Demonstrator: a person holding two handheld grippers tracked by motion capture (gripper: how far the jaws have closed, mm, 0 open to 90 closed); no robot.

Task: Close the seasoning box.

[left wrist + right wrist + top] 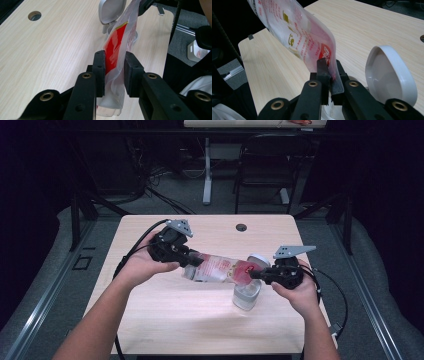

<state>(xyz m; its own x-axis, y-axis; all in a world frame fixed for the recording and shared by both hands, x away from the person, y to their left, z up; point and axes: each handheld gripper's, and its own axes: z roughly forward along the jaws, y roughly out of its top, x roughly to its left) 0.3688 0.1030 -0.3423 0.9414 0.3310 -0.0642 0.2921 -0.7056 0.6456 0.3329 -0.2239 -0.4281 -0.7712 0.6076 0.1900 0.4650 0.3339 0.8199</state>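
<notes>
High view. Nearest the camera: two forearms entering from the bottom edge. Left gripper point(196, 262), in the left hand, is clamped on one end of a clear pouch point(220, 268) with red print; right gripper point(255, 274), in the right hand, is clamped on the other end. The pouch hangs stretched between them above the pale wood bench point(165, 315), its right end over a clear container point(246, 295) with a white flip lid point(258, 259) standing open.

Left gripper view. Black fingers point(100, 67) are pressed on the pouch point(115, 50) edge-on; the lid point(111, 11) stands beyond.

Right gripper view. Fingers point(322, 68) are close together, pinching the pouch point(297, 35) corner beside the lid point(388, 75).

Step in hand, as judged: pouch held at both ends over the container, ready for opening or pouring. Next move calls for a steady right grip over the container mouth and a controlled pull or tilt from the left, without knocking the container.
</notes>
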